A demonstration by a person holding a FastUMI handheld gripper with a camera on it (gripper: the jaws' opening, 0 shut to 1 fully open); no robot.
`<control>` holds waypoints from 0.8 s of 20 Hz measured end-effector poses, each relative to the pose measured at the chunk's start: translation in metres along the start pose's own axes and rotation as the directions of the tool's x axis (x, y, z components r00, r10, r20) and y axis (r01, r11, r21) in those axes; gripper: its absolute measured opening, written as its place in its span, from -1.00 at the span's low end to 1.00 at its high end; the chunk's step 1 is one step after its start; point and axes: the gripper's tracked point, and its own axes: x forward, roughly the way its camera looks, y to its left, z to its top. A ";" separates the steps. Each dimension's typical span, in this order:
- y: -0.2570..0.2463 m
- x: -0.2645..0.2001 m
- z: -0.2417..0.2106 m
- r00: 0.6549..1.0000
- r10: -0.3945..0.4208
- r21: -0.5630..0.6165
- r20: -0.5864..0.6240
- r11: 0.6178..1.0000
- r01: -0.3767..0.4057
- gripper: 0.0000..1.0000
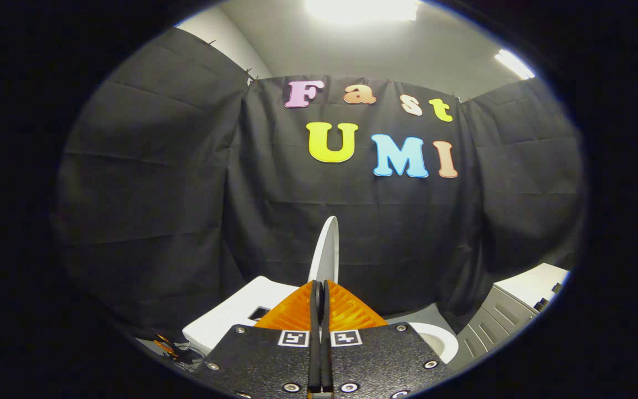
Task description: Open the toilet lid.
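Tool point(319, 288) fingers pressed together, pinching raised toilet lid point(325, 249) edge-on, toilet seat point(435, 338) below right.

Black cloth wall point(186, 183) hangs in creased panels around the booth, pinned along its top edge. Above it, a pale grey ceiling point(352, 50) with two lit light panels point(360, 8), one overhead, one off to the right. A light grey cabinet point(510, 313) stands low, right, against the cloth.

A makeshift bathroom set inside a recording booth: black cloth walls point(186, 183) hang around a white toilet point(435, 338), under office-style ceiling lights point(360, 8).
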 end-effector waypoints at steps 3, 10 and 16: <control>0.031 0.004 -0.003 0.999 0.045 -0.034 -0.022 0.998 -0.046 -1.00; 0.095 0.020 -0.014 0.983 0.166 0.029 -0.072 0.986 -0.164 -1.00; 0.097 0.019 -0.010 0.963 0.253 -0.101 -0.088 0.960 -0.262 -0.87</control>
